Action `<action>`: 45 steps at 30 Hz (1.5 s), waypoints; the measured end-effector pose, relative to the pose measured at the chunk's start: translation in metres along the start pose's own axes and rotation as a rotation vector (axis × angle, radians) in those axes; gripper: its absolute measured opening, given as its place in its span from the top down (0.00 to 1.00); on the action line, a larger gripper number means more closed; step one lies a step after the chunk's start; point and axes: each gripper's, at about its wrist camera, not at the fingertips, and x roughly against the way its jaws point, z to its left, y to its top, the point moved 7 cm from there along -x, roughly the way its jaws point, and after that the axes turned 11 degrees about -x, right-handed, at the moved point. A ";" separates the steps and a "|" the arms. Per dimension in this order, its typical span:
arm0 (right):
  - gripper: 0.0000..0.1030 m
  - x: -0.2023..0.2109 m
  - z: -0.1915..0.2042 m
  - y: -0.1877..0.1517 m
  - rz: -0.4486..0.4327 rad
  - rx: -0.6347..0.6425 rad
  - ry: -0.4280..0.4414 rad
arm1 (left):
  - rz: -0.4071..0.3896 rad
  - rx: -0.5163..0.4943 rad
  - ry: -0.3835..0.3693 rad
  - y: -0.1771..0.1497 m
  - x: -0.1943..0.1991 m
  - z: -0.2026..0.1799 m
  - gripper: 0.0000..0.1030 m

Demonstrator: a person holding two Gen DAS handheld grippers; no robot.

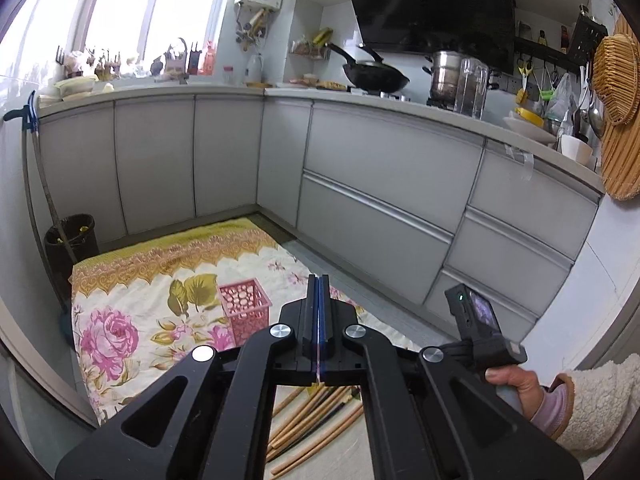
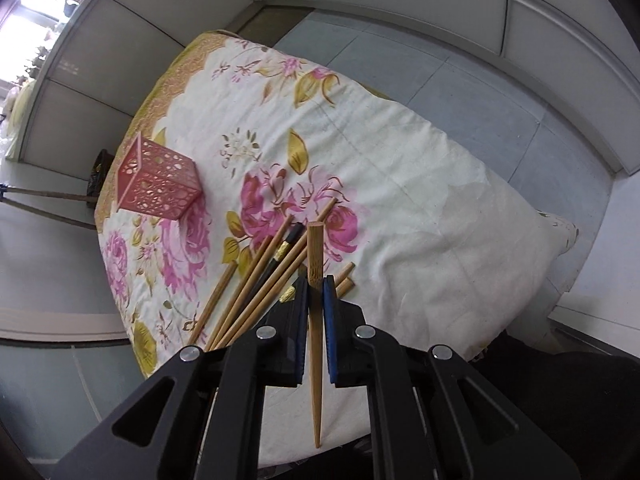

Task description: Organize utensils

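Bamboo chopstick (image 2: 315,264) sits clamped in the right tongs (image 2: 316,280) above the loose chopsticks (image 2: 256,276) on the floral bench (image 2: 420,208); pink holder (image 2: 156,180) stands nearby. Left tongs (image 1: 319,280) are pressed together, empty.

No text, label, brand, number or sign can be read in either view. A faint pale mark is seen on the black range hood (image 1: 428,0), toward one o'clock in the left wrist view, but it is too blurred to be read.
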 end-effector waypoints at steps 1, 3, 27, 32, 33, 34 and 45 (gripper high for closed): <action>0.93 0.003 -0.001 -0.002 0.005 0.005 0.014 | 0.046 -0.007 -0.008 -0.007 -0.009 0.001 1.00; 0.93 0.003 -0.003 -0.005 0.033 -0.001 0.031 | 0.218 -0.096 -0.095 -0.035 -0.044 -0.009 0.59; 0.92 -0.073 -0.063 0.027 0.185 -0.188 -0.034 | 1.025 -0.324 -0.236 -0.208 -0.254 0.016 0.85; 0.92 -0.075 -0.054 0.028 0.139 -0.162 -0.095 | 0.951 -0.308 -0.184 -0.207 -0.250 0.014 0.92; 0.92 -0.075 -0.052 0.029 0.130 -0.154 -0.104 | 0.928 -0.297 -0.160 -0.207 -0.247 0.016 0.92; 0.92 -0.075 -0.052 0.028 0.121 -0.152 -0.106 | 0.905 -0.285 -0.131 -0.207 -0.243 0.013 0.92; 0.92 -0.025 -0.031 0.000 0.033 -0.045 0.035 | 0.451 -0.143 0.146 -0.100 -0.127 0.027 0.94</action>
